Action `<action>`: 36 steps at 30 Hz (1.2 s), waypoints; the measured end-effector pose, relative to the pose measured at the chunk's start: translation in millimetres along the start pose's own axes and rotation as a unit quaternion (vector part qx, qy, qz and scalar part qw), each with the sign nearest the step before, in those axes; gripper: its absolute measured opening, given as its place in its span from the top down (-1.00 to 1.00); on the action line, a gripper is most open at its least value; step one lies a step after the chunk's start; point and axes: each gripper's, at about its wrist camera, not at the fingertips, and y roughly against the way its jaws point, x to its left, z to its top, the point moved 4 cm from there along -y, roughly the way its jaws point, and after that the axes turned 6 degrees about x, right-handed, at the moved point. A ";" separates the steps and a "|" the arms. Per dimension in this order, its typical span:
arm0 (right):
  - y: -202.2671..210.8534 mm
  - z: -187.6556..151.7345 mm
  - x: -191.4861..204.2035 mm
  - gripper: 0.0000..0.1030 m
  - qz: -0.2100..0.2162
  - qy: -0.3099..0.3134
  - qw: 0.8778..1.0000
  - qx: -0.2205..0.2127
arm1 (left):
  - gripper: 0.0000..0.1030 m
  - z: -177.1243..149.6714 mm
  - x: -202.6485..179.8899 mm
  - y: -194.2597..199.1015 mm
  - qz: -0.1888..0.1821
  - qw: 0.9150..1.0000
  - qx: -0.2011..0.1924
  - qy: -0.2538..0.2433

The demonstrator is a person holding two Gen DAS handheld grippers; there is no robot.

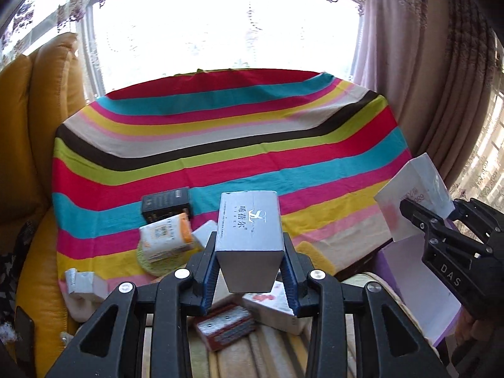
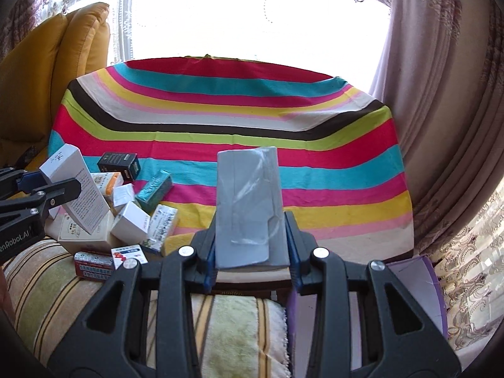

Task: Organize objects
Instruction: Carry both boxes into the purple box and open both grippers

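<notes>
Black linkage arms fill the bottom of the left wrist view, and the left gripper (image 1: pixel 249 267) has its blue-padded fingers (image 1: pixel 209 271) clamped on a grey box (image 1: pixel 247 236) with printed lettering on its top face. That box is lifted clear of the surface, over the pile of small boxes. Below it lie a red box (image 1: pixel 225 326) and a white box with red print (image 1: pixel 272 308). Further off, on the striped cloth (image 1: pixel 236 145), sit an orange-and-white box (image 1: pixel 165 236) on a green mat (image 1: pixel 157 261) and a black box (image 1: pixel 167 203). At the right edge the right gripper (image 1: pixel 422 220) holds a white box (image 1: pixel 412 195) tilted in the air, above a purple tray (image 1: pixel 422 286).

From the right wrist view, the right gripper (image 2: pixel 250 252) has its fingers (image 2: pixel 293 258) pressed on both sides of that same box (image 2: pixel 249 208), its grey underside partly wrapped in clear film. It hangs above the striped cloth (image 2: pixel 252 116), beside the purple tray (image 2: pixel 431 283). To the left, the left gripper (image 2: pixel 47 189) carries its box (image 2: pixel 75 189) above the heap, which includes a teal box (image 2: pixel 154 189).
</notes>
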 end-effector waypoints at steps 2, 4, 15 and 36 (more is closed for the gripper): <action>5.1 -6.5 -18.4 0.23 -0.012 -0.013 1.000 0.002 | 0.29 1.0 -25.9 -0.5 -0.017 1.000 0.002 -0.019; 10.2 -14.1 -38.7 0.23 -0.025 -0.029 0.999 0.007 | 0.29 -0.4 -52.3 -1.4 -0.043 0.998 0.008 -0.036; 23.1 -72.5 -149.9 0.23 -0.109 -0.099 0.987 0.057 | 0.29 -15.0 -172.4 -11.6 -0.157 0.981 0.057 -0.101; -16.9 -156.9 -210.2 0.20 -0.117 -0.144 0.968 0.171 | 0.15 -69.6 -241.5 -65.3 -0.226 0.945 0.202 -0.124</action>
